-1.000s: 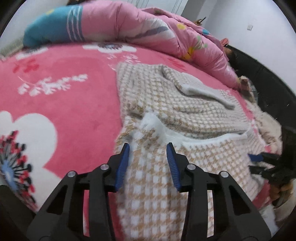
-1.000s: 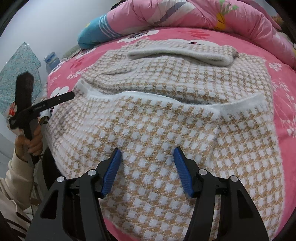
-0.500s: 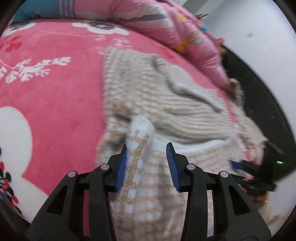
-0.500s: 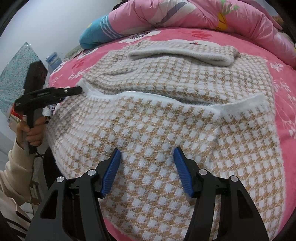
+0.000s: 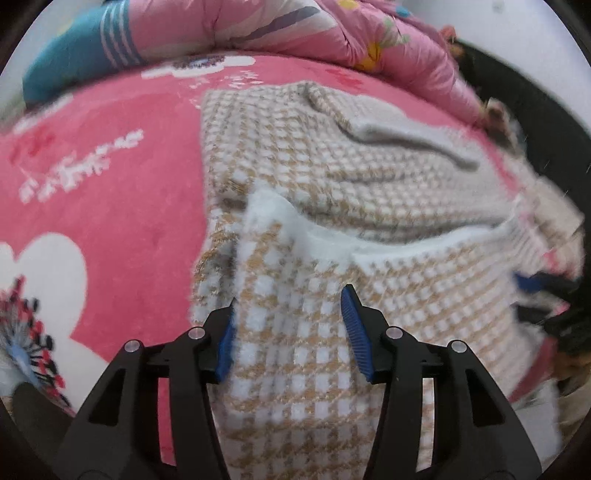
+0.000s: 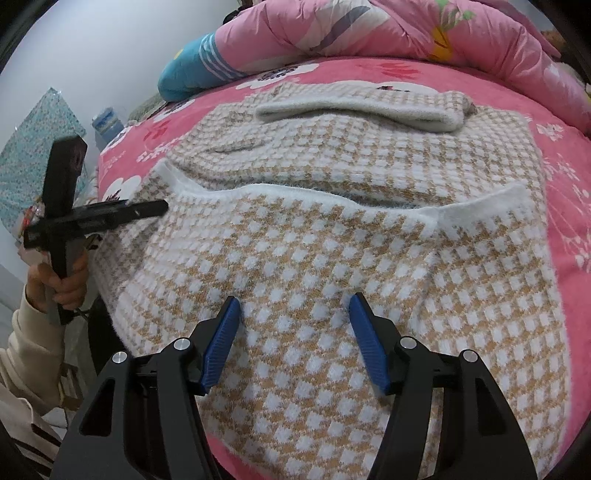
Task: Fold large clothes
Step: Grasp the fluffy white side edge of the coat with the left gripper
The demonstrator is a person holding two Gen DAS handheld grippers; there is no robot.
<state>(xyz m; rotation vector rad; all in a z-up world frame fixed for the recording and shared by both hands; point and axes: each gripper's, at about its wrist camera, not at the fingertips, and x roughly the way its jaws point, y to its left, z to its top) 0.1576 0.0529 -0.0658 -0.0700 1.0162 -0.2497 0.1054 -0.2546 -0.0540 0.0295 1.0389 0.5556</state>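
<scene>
On the pink floral blanket (image 6: 569, 155) we have the checked sweater (image 6: 332, 258) lying half folded, its white hem doubled back. Our left gripper (image 5: 288, 332) has just been opening, jaws now parted around a raised fold without pinching it. Our right gripper (image 6: 295, 339) hangs above the knit, jaws apart.

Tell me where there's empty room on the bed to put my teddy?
Bare pink blanket lies left of the checked sweater, between it and the blue pillow. A thinner strip runs along the sweater's right edge, below the pink quilt. The middle is all sweater.
</scene>
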